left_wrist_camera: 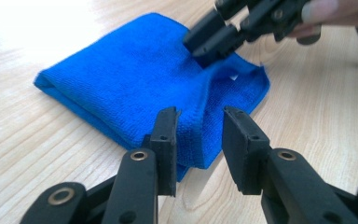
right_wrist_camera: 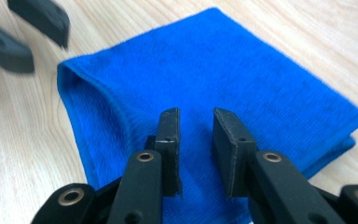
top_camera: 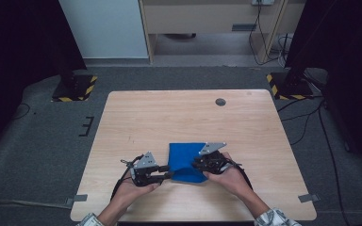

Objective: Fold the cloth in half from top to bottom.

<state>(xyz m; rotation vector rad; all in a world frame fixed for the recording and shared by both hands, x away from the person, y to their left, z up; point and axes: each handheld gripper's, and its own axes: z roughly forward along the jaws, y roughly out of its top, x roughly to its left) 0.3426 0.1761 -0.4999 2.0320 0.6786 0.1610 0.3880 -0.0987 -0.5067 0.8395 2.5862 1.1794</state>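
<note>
The folded blue microfibre cloth (top_camera: 185, 161) lies flat near the front edge of the pale wooden bench (top_camera: 179, 113), between the person's two hands, already doubled into a neat layered rectangle with its folded layers stacked along one side. The left gripper (left_wrist_camera: 199, 135) sits at the cloth's left front corner; its jaws stand a little apart with the corner edge rising between them, and the pads do not appear to press the fabric, so it reads as open around the edge rather than gripping. The right gripper (right_wrist_camera: 196, 126) hovers over the right part of the cloth, its jaws narrowly apart above the top layer, with no fabric visibly pinched between them; in the left gripper view its tips seem to rest on or just above the cloth's far side. Judging from this, the folding looks largely done, and what remains seems to be one more fold or a final smoothing, with neither corner yet firmly taken.
</note>
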